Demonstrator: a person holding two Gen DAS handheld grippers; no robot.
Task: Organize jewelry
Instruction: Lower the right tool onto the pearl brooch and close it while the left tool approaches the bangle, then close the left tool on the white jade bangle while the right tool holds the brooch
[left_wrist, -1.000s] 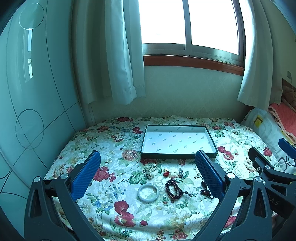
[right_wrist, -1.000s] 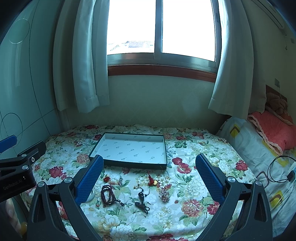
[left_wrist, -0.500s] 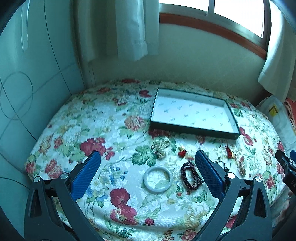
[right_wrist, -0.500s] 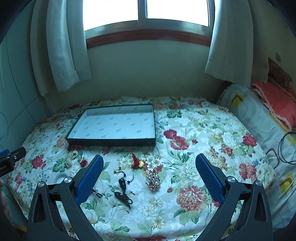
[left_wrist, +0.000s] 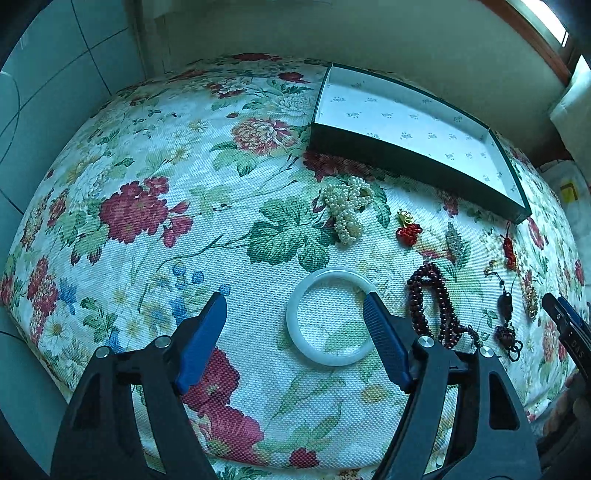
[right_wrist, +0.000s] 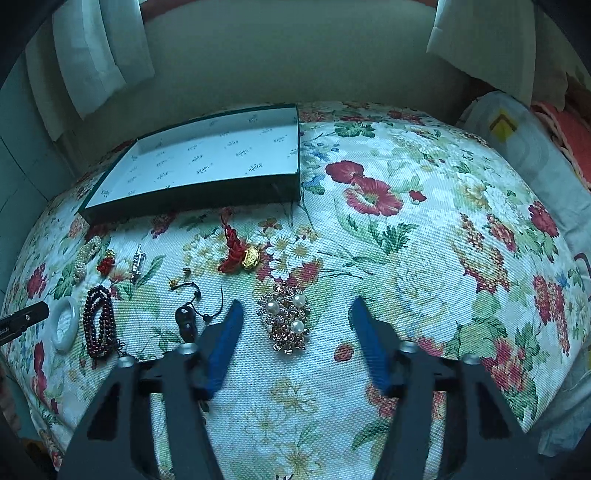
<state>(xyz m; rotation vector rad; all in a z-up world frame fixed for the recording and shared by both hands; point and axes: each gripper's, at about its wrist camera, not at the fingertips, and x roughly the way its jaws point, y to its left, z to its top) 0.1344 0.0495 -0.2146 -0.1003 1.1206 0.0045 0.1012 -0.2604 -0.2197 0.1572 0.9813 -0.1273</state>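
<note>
Bangle sits between my spread left gripper jaws, so I centre before closing; right gripper gapes around the brooch at twelve o'clock.

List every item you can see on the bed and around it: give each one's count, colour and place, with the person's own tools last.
tray: 1, dark green, white inside, far side of bed
pearl strand: 1, cream, before tray
bangle: 1, pale jade, nearest left tongs
bead string: 1, dark red, right of bangle
red knot charm: 1, red and gold, mid-bed
brooch: 1, gold with pearls, between right tongs
bedspread: 1, floral
left tongs: open
right tongs: open
</note>
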